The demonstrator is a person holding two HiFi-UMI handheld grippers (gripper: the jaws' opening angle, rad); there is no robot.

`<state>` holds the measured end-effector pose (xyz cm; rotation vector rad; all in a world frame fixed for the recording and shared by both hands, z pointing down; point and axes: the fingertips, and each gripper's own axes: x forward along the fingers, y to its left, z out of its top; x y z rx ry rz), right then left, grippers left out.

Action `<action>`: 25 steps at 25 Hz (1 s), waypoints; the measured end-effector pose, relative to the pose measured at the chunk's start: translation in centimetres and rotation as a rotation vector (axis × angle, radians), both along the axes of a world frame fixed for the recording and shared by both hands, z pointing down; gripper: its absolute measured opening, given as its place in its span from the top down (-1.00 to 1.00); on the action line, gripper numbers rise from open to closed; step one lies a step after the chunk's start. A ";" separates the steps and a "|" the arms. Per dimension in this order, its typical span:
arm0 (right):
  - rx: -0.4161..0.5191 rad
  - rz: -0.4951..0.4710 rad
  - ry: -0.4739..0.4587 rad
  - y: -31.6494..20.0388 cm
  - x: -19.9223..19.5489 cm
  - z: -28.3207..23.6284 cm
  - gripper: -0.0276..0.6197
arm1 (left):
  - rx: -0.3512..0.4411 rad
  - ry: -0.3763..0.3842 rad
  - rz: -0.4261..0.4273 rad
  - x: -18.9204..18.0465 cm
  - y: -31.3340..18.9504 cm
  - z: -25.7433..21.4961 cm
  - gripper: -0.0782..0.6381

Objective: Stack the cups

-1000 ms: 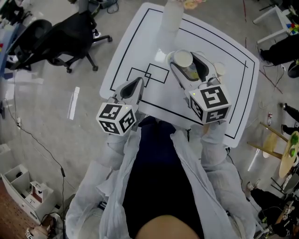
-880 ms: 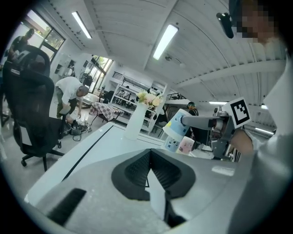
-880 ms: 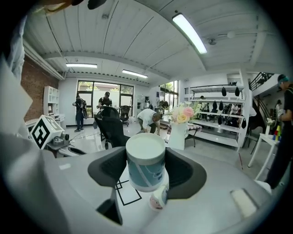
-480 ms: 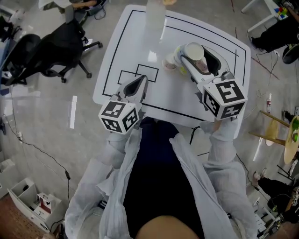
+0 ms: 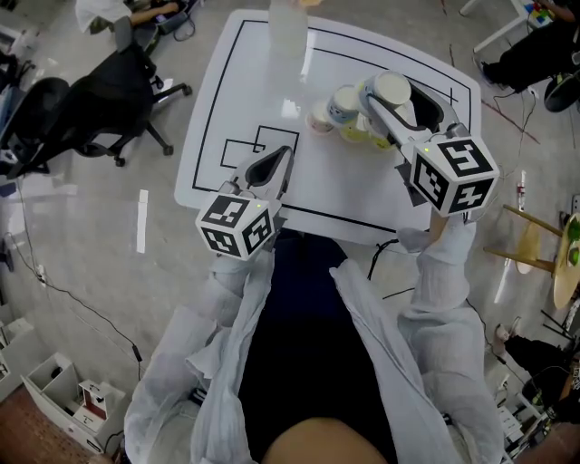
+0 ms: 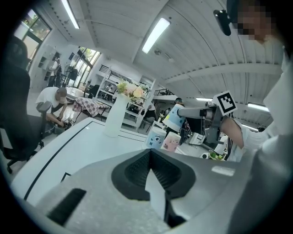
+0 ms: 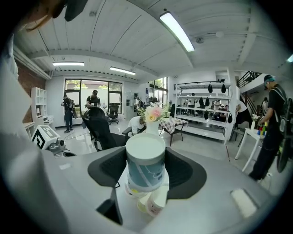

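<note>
- Open workshop floor surrounds a white tabletop (image 5: pixel 227 118) marked with black lines; we see one black office chair (image 5: pixel 91 91) off its left side.
- We find one left claw (image 5: pixel 283 156) over the near edge, its jaws pressed together on nothing.
- One white vase (image 5: pixel 288 27) holding flowers (image 6: pixel 130 89) stands at the far edge, well apart from the cups.
- We count two cups standing side by side: a pink cup (image 5: pixel 322 118) and, just right of it, a blue cup (image 5: pixel 344 104). We cannot identify a yellow shape (image 5: pixel 358 136) beside them.
- One right claw (image 5: pixel 394 92) pinches a third, pale-blue cup (image 5: pixel 391 84) between its jaws. It is raised off the tabletop, just right of the blue cup.
</note>
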<state>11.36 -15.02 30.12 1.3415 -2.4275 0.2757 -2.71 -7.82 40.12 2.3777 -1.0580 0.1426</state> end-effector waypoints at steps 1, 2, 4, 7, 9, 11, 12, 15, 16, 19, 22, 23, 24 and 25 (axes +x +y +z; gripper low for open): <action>-0.003 0.005 0.001 -0.2 0.3 0.1 0.07 | -0.003 -0.001 0.001 0.1 0.0 0.1 0.77; -0.006 0.009 0.004 -0.4 0.6 0.2 0.07 | -0.006 -0.003 0.002 0.1 0.0 0.2 0.77; -0.012 0.016 0.009 -0.7 1.1 0.5 0.07 | -0.012 -0.007 0.001 0.1 0.0 0.4 0.78; -0.023 0.027 0.007 -1.2 1.4 0.8 0.07 | -0.021 -0.011 -0.003 -0.2 -0.1 0.8 0.78; -0.035 0.028 0.002 -1.4 1.5 1.1 0.07 | -0.026 -0.011 -0.008 -0.3 0.0 1.0 0.77; -0.051 0.020 0.005 -1.5 1.4 1.5 0.07 | -0.029 -0.012 -0.010 -0.3 0.0 1.1 0.77; -0.059 0.012 0.011 -1.6 1.3 1.7 0.07 | -0.030 -0.012 -0.011 -0.3 0.0 1.2 0.77; -0.079 -0.014 0.035 -1.8 0.9 1.9 0.07 | -0.034 -0.009 -0.014 -0.4 -0.2 1.3 0.77; -0.085 -0.022 0.042 -1.9 0.7 2.0 0.07 | -0.035 -0.008 -0.015 -0.4 -0.3 1.3 0.78; -0.100 -0.040 0.056 -2.2 0.2 2.3 0.07 | -0.040 -0.007 -0.017 -0.4 -0.4 1.5 0.77; -0.107 -0.046 0.057 -2.2 0.2 2.5 0.06 | -0.041 -0.006 -0.017 -0.3 -0.5 1.5 0.77; -0.108 -0.047 0.054 -2.3 0.2 2.5 0.06 | -0.042 -0.006 -0.018 -0.3 -0.6 1.5 0.77; -0.109 -0.047 0.050 -2.3 0.2 2.5 0.06 | -0.042 -0.007 -0.019 -0.3 -0.6 1.6 0.78; -0.111 -0.046 0.045 -2.4 0.2 2.5 0.06 | -0.043 -0.007 -0.020 -0.3 -0.7 1.6 0.77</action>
